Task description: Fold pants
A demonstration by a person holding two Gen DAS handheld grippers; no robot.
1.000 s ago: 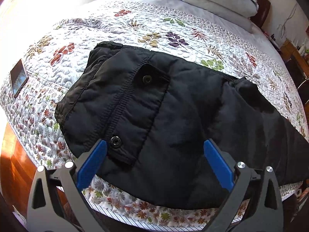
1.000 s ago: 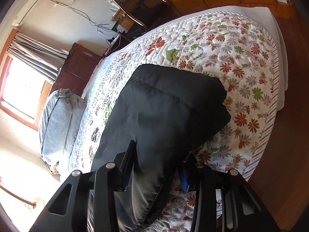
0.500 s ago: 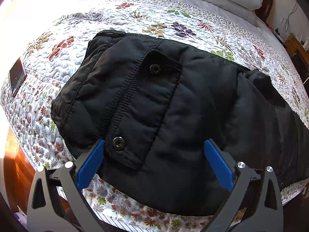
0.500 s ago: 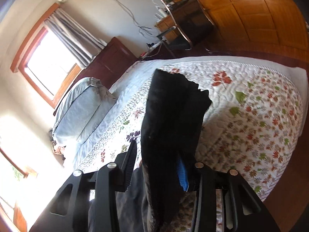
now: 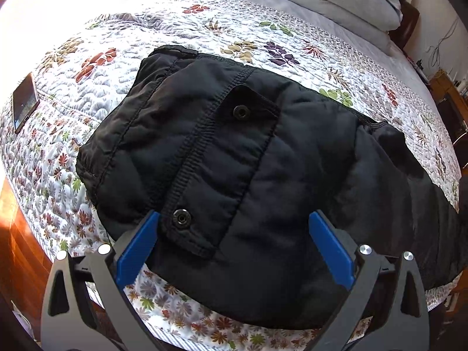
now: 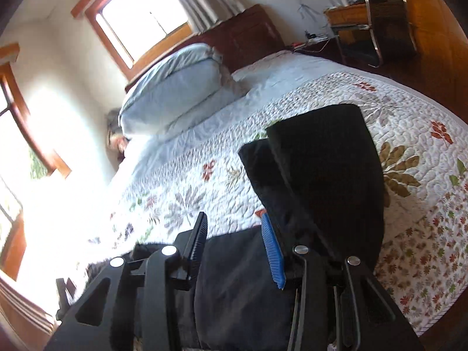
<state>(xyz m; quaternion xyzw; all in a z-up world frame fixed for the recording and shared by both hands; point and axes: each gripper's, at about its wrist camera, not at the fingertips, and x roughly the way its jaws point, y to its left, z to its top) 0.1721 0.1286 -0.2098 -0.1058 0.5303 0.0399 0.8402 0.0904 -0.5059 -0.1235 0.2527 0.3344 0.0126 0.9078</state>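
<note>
Floral quilt (image 5: pixel 122 67) is being covered by black padded pants (image 5: pixel 263 158), whose legs (image 6: pixel 327 169), flat a second ago, are now being lifted. The right gripper (image 6: pixel 234 242), half-open, is seen beside the raised cloth; any grip cannot be told. The left gripper (image 5: pixel 234 242) is being held wide over the waistband snaps (image 5: pixel 182 218).

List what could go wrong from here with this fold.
1. The pants lie close to the bed's edge; a tug could slide them off.
2. The pant leg sits beside the right gripper, not clearly clamped; it may flop crooked.
3. Dragging the quilt could shift the phone.
</note>
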